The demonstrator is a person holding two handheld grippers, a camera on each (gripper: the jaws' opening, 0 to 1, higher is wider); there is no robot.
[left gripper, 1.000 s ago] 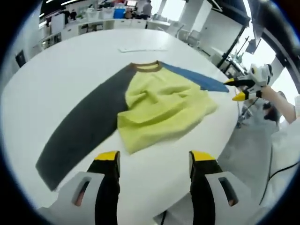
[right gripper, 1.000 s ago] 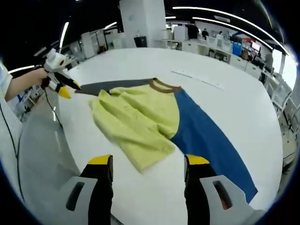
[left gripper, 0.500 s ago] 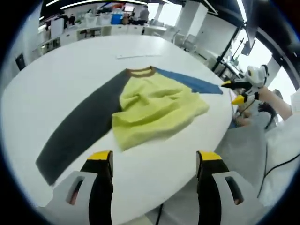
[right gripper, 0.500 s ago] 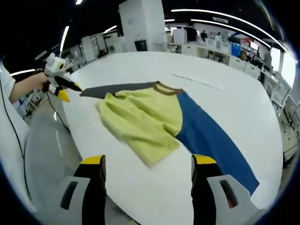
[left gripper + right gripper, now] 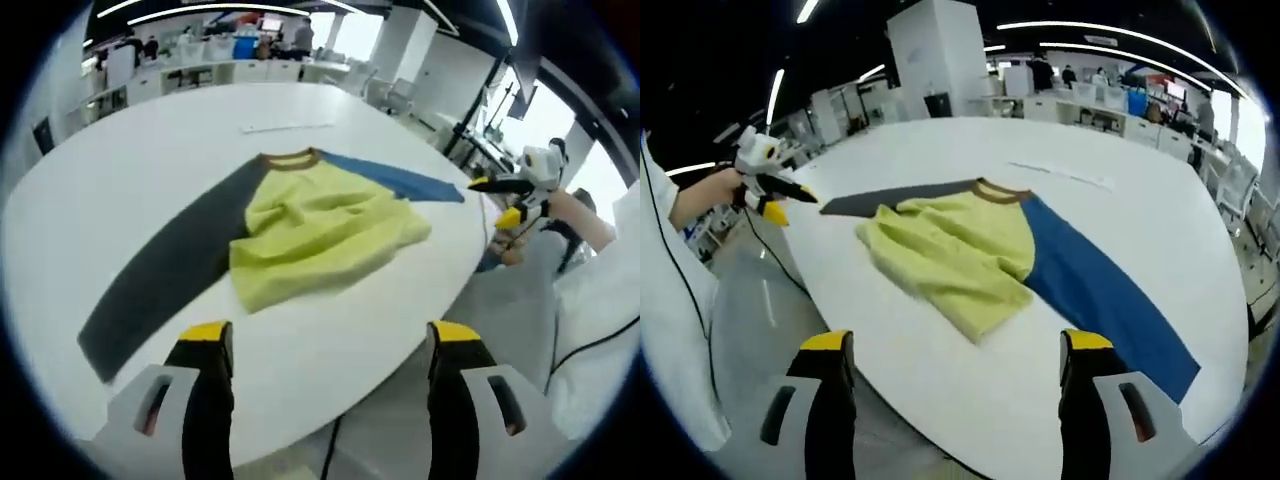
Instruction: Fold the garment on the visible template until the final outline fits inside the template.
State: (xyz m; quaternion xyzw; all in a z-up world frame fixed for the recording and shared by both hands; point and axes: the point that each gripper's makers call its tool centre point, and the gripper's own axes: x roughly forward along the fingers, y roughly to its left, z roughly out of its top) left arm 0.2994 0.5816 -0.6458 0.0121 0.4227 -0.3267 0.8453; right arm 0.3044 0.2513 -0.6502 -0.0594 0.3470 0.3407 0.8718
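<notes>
Garment (image 5: 300,225) lies spread on the white tabletop (image 5: 120,160): yellow body bunched and partly folded up, grey sleeve (image 5: 165,275) stretched out one way, blue sleeve (image 5: 1100,295) the other. No template outline that I can make out. Left gripper (image 5: 325,345) and right gripper (image 5: 950,355) both hover off the tabletop edge, fingers released, grasping nothing. Judgement: between folds, 2 sleeves not yet folded in. Next move calls for reaching to a sleeve end and carrying it across the body.
</notes>
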